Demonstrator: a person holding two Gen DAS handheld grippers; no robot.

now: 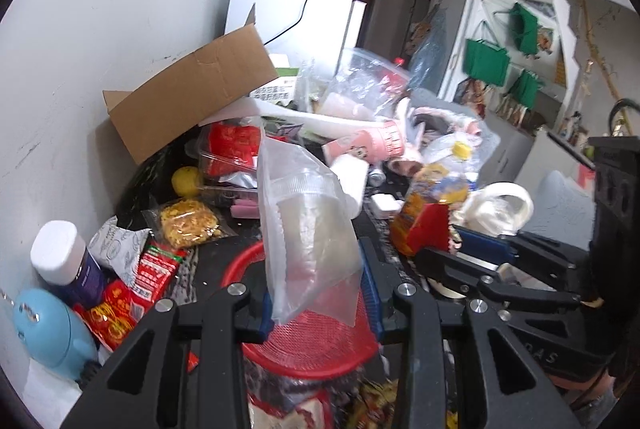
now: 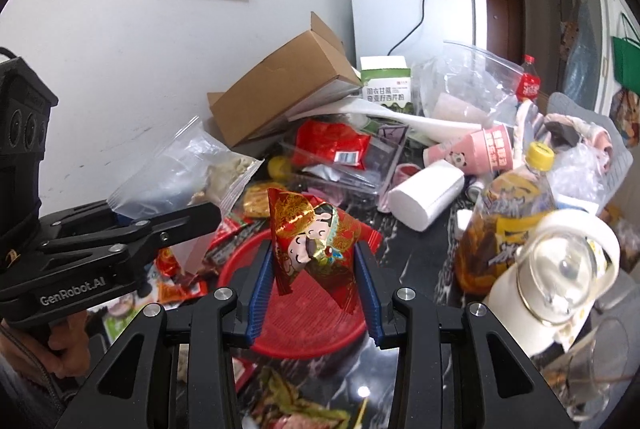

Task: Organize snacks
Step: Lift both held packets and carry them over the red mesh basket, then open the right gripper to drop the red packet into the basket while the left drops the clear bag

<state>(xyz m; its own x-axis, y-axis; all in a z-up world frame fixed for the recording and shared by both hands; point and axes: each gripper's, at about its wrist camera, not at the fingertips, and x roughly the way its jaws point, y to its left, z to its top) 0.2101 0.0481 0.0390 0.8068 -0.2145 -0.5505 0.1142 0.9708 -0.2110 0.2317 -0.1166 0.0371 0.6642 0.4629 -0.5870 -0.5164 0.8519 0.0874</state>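
Landmark: red mesh basket (image 2: 312, 321) on the dark marble counter. Left of and above its rim, left gripper (image 2: 120, 217) is clamped on a clear zip bag (image 2: 192, 169) of pale snacks. Directly over the basket, right gripper (image 2: 314, 271) pinches a red-gold foil snack packet (image 2: 316, 241) between blue pads. Right of the basket: yellow-capped drink bottle (image 2: 516, 217).

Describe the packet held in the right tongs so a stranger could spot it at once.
Find the round red basket on the dark cluttered table. Just above it, the right tongs pinch a shiny red and gold foil packet. Unlike the clear bag nearby, it shows a cartoon figure.
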